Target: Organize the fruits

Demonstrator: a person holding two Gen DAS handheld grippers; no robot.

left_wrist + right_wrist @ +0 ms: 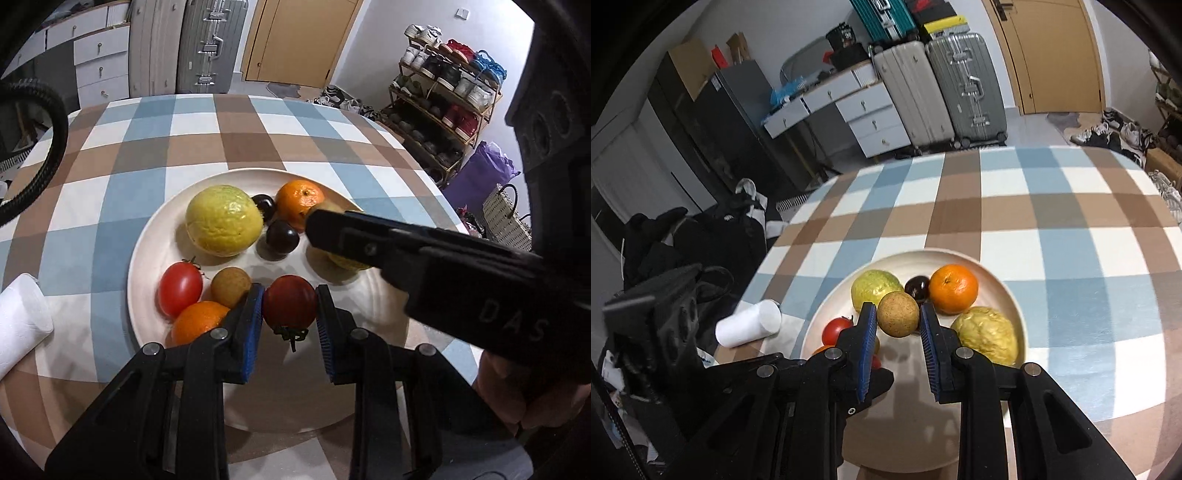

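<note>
Right tool (314,225) over half-hidden yellow fruit (347,263)

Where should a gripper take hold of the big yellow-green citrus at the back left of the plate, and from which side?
Grip the big yellow-green citrus across its widest middle, coming down from above. It is round and bulky, so low pads would likely slip. Its left side faces bare plate, while the dark plums crowd its right, so set the fingers front and back.

From the left wrist, the black right gripper (314,225) covers most of a wrinkled yellow-green fruit (345,263) beyond its fingers; the round cream plate (147,258) disappears beneath the left gripper (290,325).
</note>
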